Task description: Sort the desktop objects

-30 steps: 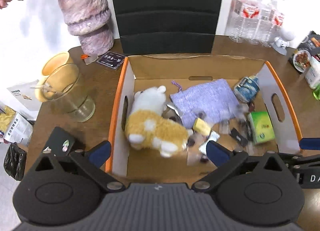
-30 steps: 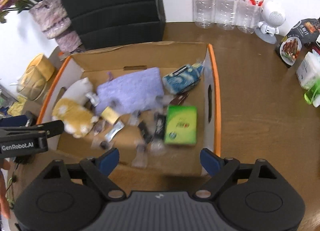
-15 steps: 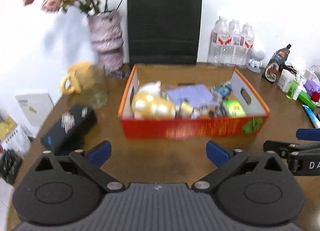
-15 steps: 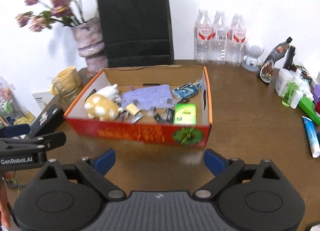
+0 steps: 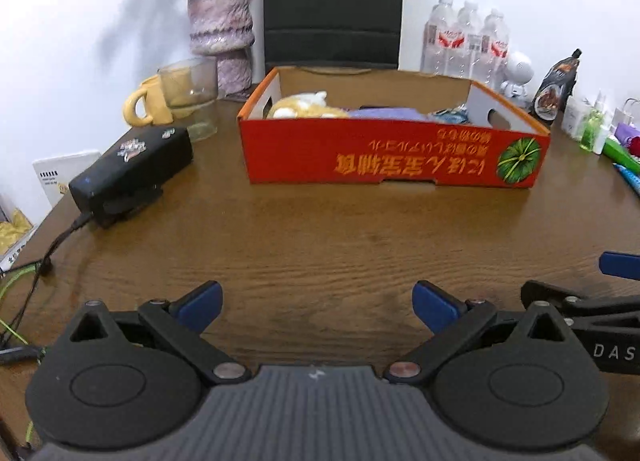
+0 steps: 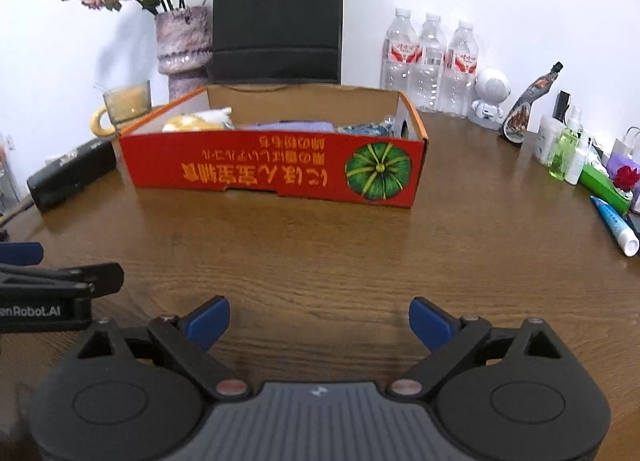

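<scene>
Both claws, left claw (image 5: 316,303) and right claw (image 6: 319,319), hanging released and empty over bare tabletop (image 5: 320,229), facing the light, flimsy orange cardboard box (image 6: 276,159), likely best gripped by its side cut-outs.

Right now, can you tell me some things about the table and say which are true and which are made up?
1. The orange box has a green pumpkin picture on its front. True.
2. Three water bottles stand by the wall. True.
3. The left hand-held gripper is squeezing a toy. False: its jaws are open with only bare table between them.
4. The vase holds flowers. True.
5. The box is empty. False: a yellow plush toy and a purple cloth peek over its edge.
6. The right hand-held gripper is shut. False: it is open.
</scene>
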`<state>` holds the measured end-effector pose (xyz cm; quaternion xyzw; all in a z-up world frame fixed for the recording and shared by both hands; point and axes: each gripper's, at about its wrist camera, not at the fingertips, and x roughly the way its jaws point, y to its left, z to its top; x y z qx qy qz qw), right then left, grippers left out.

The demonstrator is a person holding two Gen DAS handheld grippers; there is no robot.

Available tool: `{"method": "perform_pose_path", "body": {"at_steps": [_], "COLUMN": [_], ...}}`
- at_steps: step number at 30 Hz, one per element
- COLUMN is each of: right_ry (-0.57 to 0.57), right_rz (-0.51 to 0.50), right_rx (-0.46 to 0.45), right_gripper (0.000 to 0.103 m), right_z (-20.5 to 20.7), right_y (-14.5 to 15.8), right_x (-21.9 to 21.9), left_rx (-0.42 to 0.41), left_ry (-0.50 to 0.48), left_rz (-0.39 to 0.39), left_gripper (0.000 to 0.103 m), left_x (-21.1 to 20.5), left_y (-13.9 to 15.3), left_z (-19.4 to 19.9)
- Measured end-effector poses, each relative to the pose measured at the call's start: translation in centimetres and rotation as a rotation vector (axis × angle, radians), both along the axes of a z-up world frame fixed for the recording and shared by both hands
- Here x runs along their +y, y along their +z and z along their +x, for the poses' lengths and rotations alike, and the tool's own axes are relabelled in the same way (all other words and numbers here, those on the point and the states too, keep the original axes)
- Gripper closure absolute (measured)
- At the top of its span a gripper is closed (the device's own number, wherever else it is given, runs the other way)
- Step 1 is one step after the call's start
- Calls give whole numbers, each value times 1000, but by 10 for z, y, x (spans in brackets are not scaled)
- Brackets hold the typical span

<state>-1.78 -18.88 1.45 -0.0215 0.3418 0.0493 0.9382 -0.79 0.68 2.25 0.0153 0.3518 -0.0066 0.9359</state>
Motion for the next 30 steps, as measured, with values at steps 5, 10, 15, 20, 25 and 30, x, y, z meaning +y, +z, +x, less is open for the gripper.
{"method": "perform_pose_path", "body": {"at_steps": [5,10,15,20,25,30], "right_ry": [-18,-19,-17,-30,-37,-35], "right_rz": [8,8,20,24,24,25], "right_rx": [12,25,22,6,0,-1], "right_gripper": [6,6,6,1,0,0], "right_z": [2,5,7,8,8,7], "right_y": [-9,-16,-20,-23,-24,-24], "right_x": [-3,-1,-1,-3,-4,-4], "left_rx": [20,33,24,1,-19,-19], "left_ry": [-27,-35,-35,-34,-40,-40], "left_rz": [1,-11,-12,-12,-11,-13], "left_gripper": [0,0,0,0,0,0], "left_x": [-4,-4,-4,-4,-4,-4], "left_y": [-13,-20,-22,-24,-26,-26], "left_z": [1,5,4,2,1,1]}}
